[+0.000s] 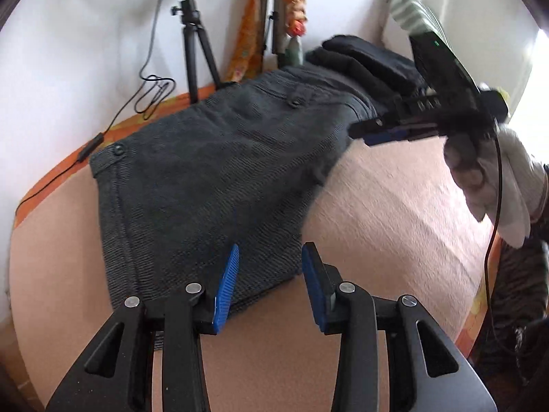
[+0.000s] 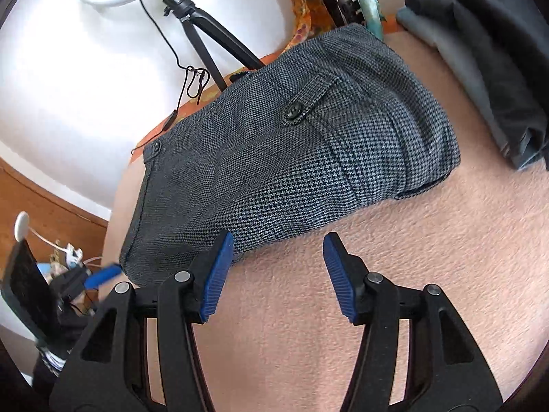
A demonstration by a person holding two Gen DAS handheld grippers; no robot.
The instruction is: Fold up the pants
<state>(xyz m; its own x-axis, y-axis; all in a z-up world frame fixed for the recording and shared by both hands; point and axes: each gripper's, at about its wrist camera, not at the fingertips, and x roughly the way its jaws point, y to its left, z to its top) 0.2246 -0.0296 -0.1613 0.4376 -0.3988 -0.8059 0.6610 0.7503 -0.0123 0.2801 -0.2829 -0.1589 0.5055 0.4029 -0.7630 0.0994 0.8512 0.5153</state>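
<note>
Grey houndstooth pants lie folded into a compact bundle on a pink blanket; they also show in the right wrist view with a buttoned pocket flap on top. My left gripper is open and empty, its fingers over the bundle's near edge. My right gripper is open and empty, just off the bundle's near edge over the blanket. The right gripper also shows in the left wrist view, held by a white-gloved hand at the bundle's right side.
A stack of dark folded clothes lies at the back right, also in the left wrist view. A ring light on a tripod with a trailing cable stands against the white wall behind. An orange patterned sheet edge borders the blanket.
</note>
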